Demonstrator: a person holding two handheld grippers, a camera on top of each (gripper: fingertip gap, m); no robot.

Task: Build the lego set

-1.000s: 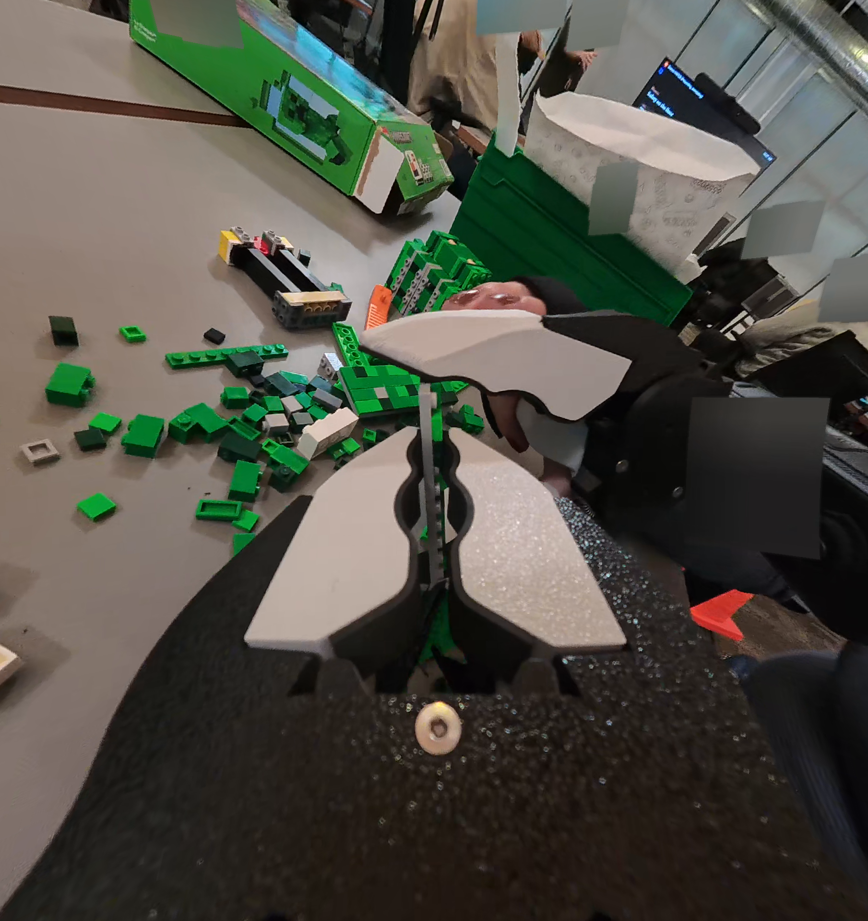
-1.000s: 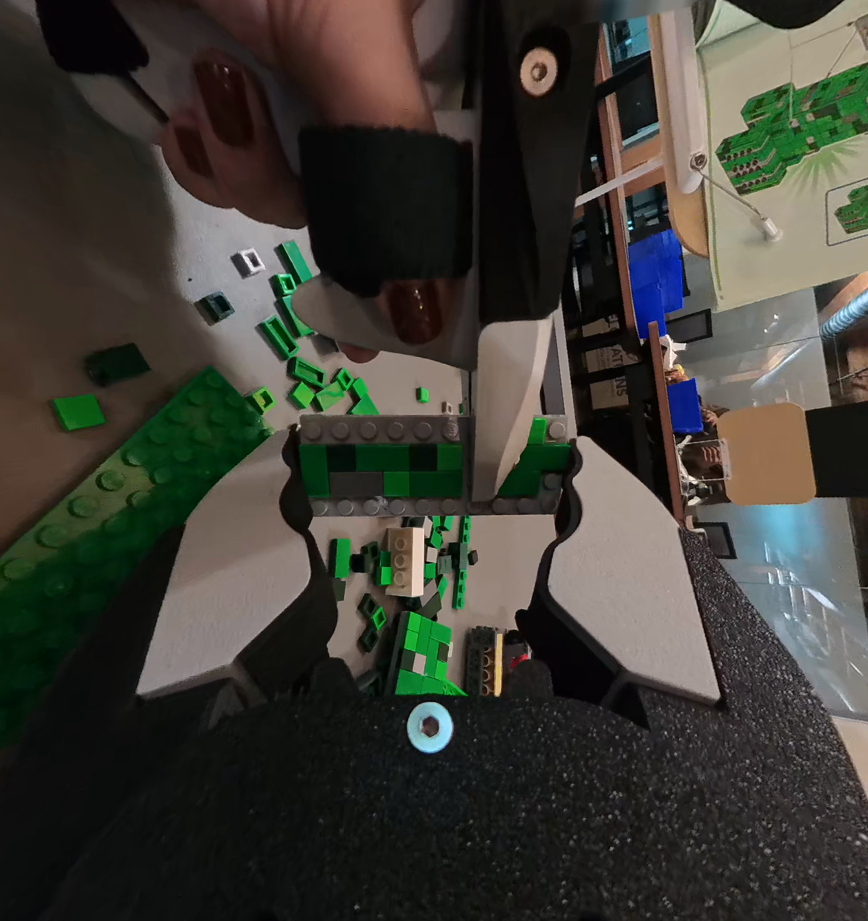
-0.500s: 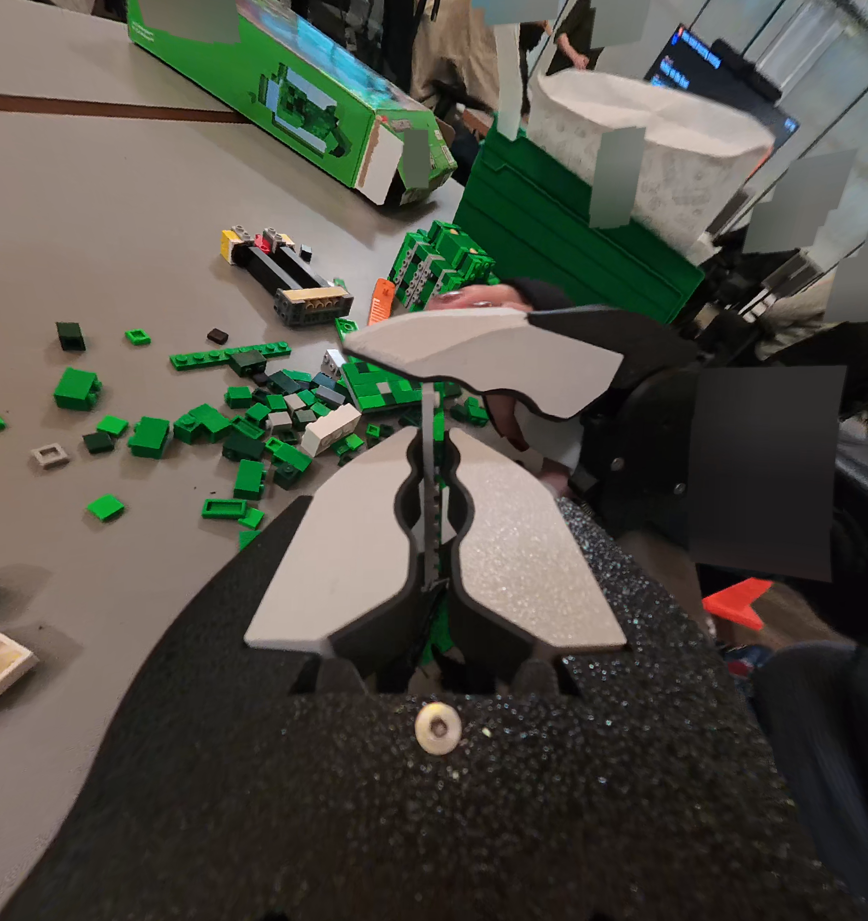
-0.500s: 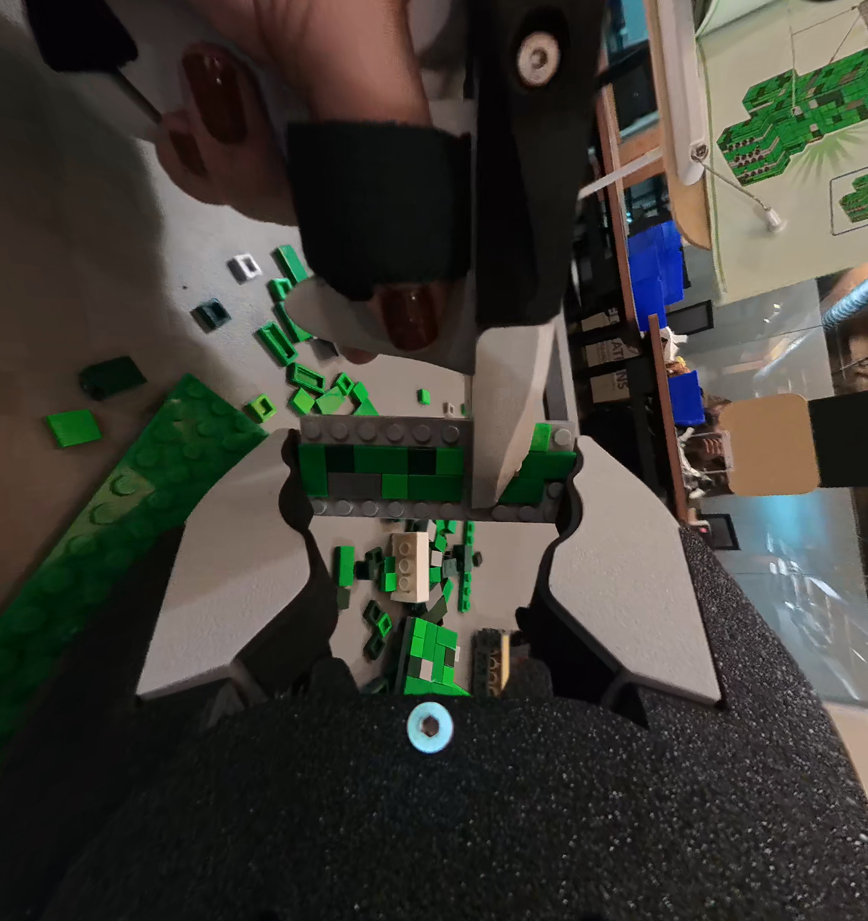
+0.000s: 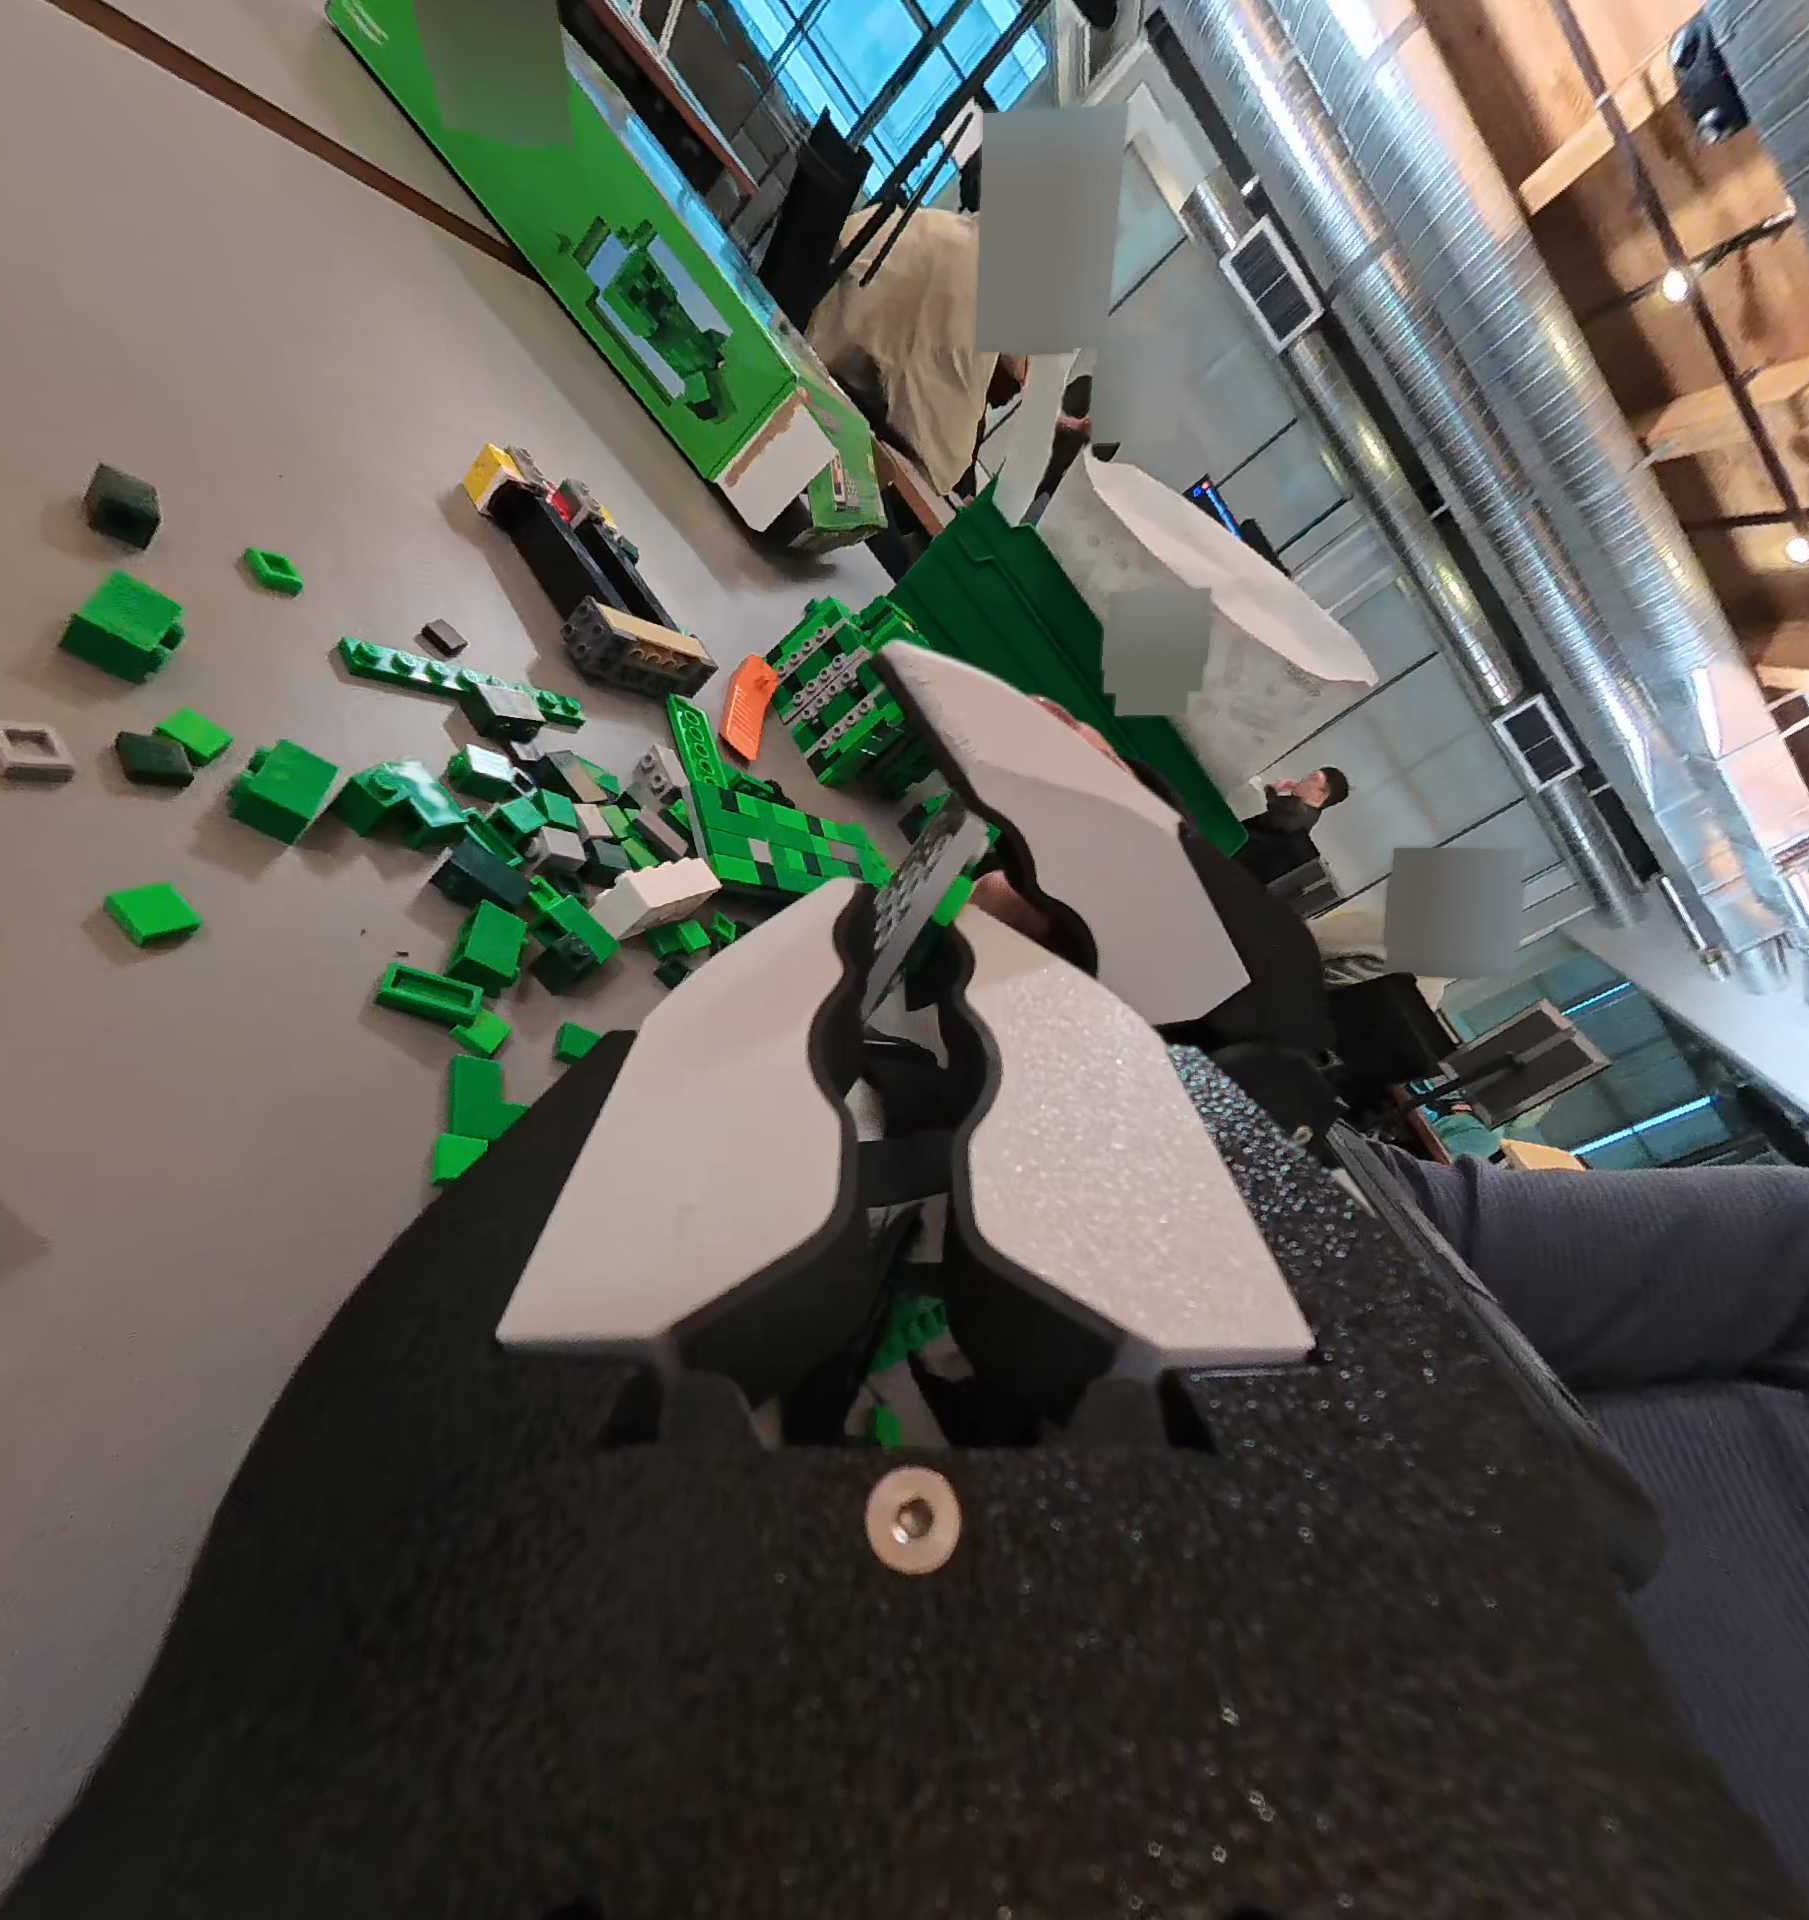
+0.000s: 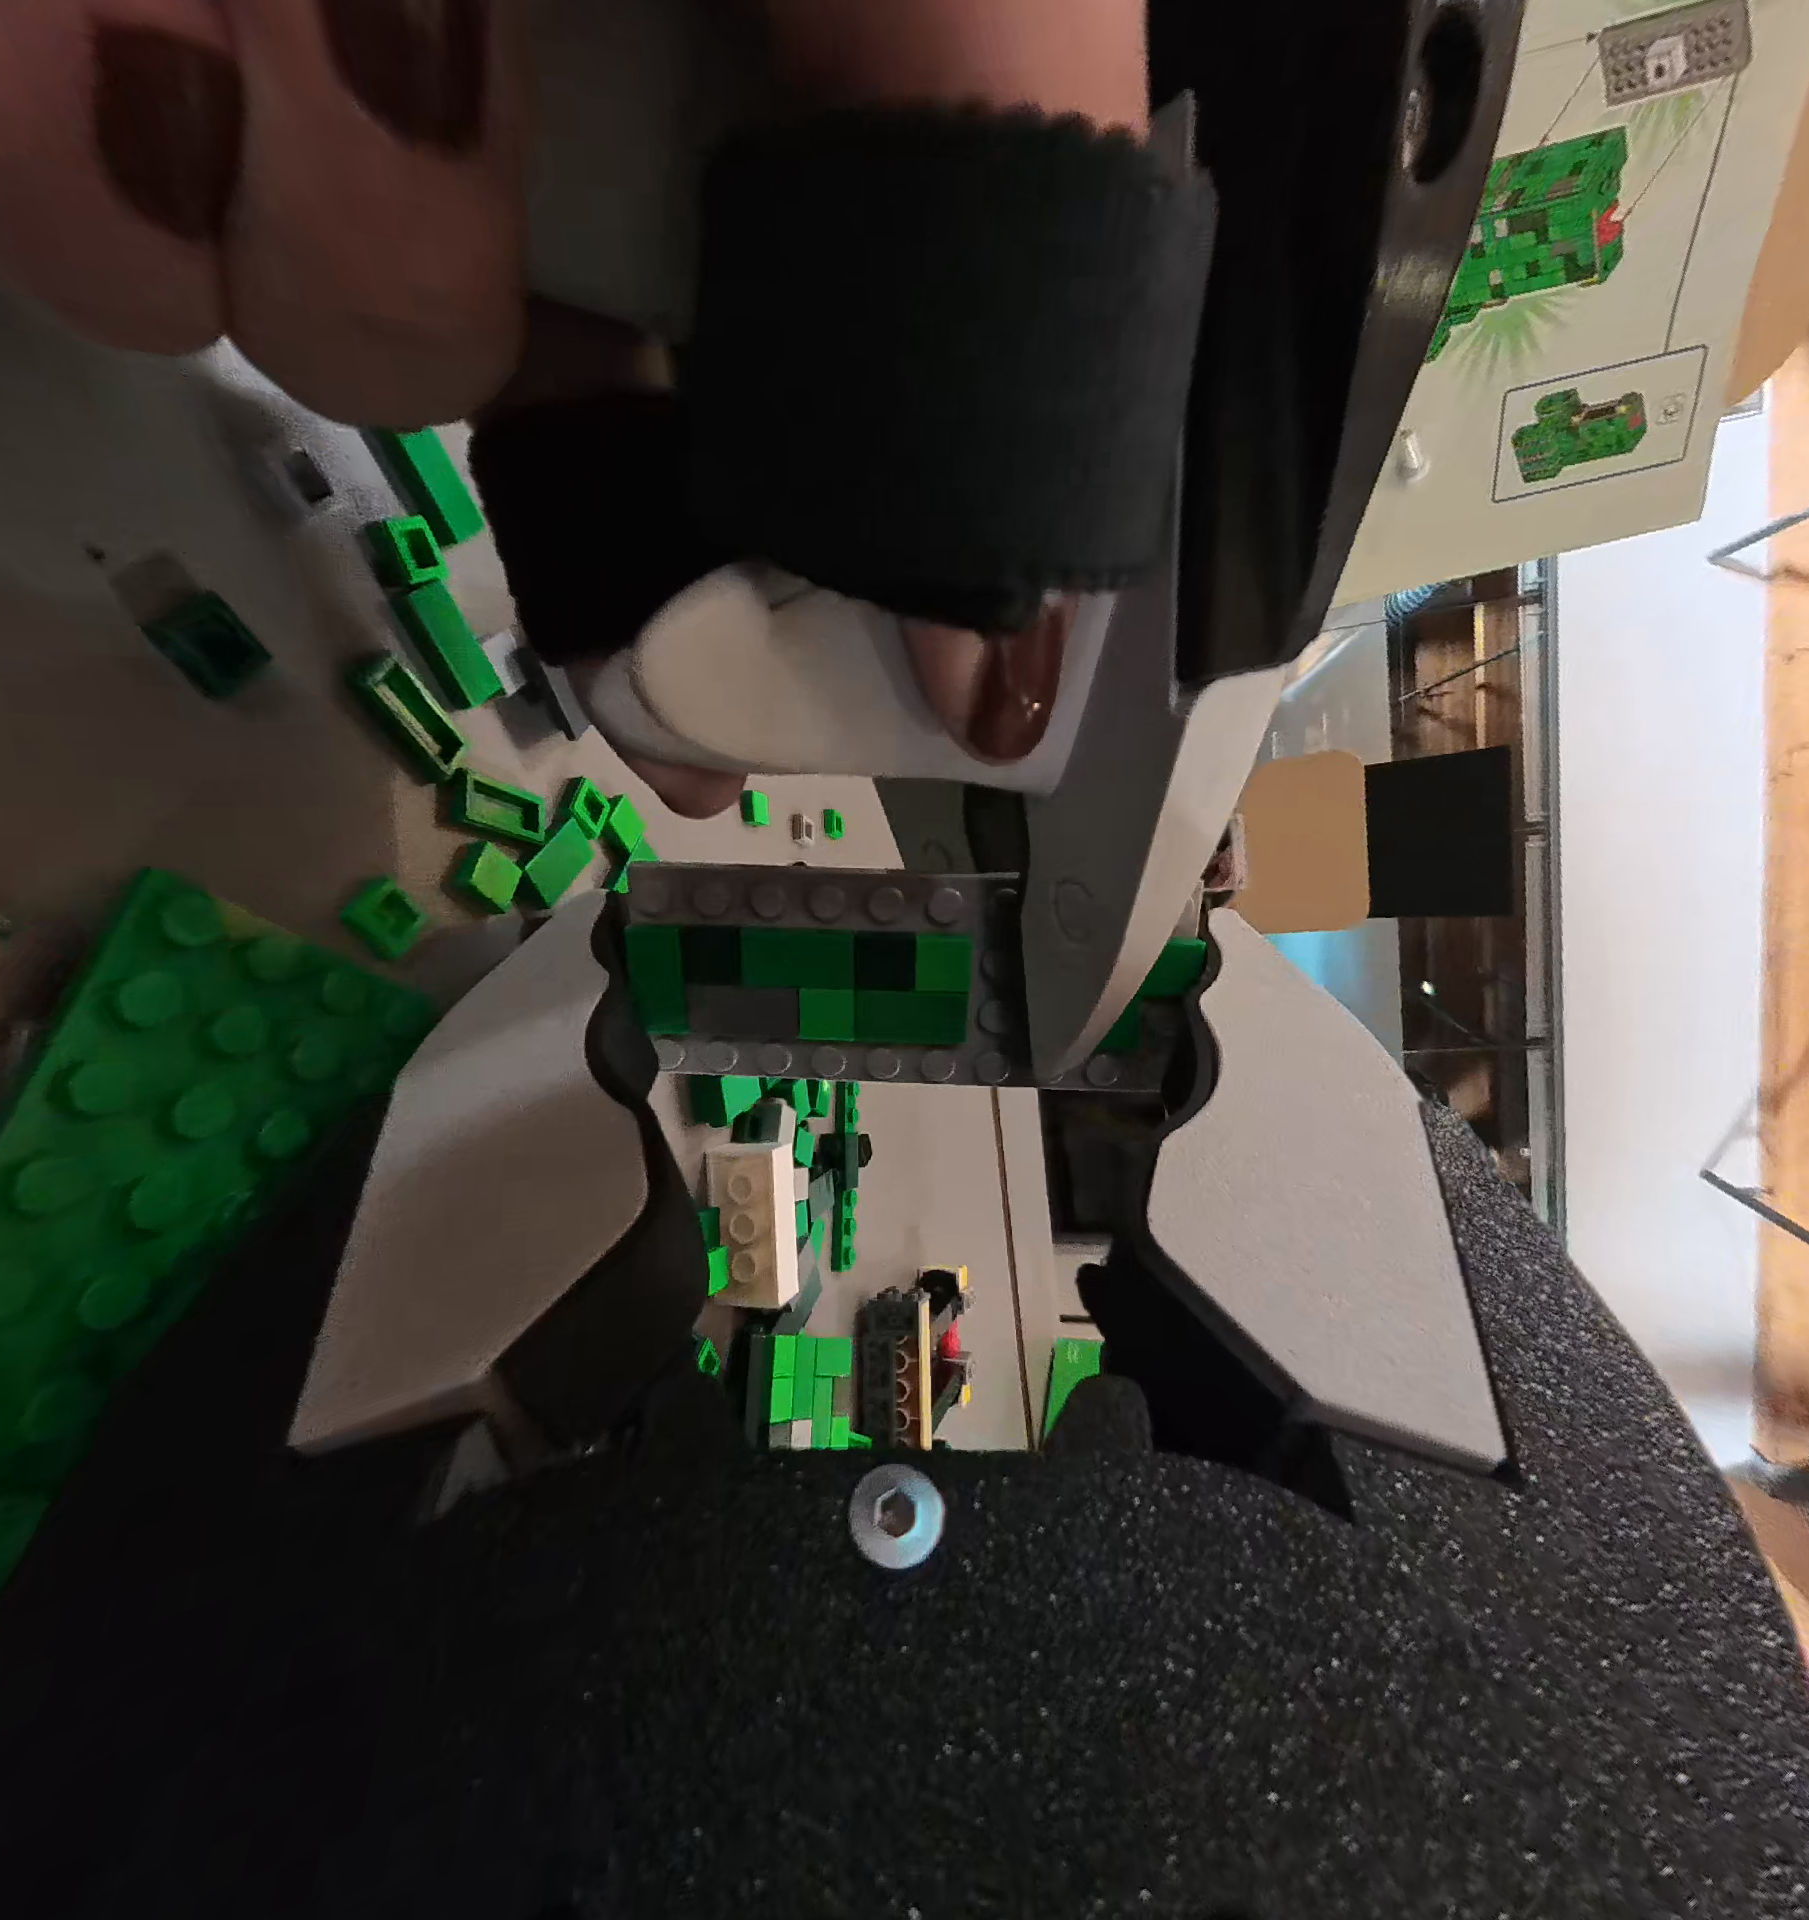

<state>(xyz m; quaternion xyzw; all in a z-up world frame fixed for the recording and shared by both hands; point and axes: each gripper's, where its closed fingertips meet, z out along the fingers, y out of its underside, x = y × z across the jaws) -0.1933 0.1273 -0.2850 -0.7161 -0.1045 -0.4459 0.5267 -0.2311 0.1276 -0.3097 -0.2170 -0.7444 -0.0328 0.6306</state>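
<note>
Left gripper [image 5: 905, 935] has tilted, both grippers gripping the grey plate [image 6: 827, 977].

Both wrist cams super close, facing each other over grey studded plate [image 6: 827, 977], table [image 5: 204, 1195] behind.

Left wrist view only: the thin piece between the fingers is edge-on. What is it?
Observer: A dark grey studded plate, with green and dark tiles along its middle.
Operator: Does the right gripper hold it too?
Observer: Yes. The right gripper spans its length, with one finger against each short end.
Operator: Where does the left gripper bite?
Observer: The left gripper clamps it near the end on the right of the right wrist view.
</note>
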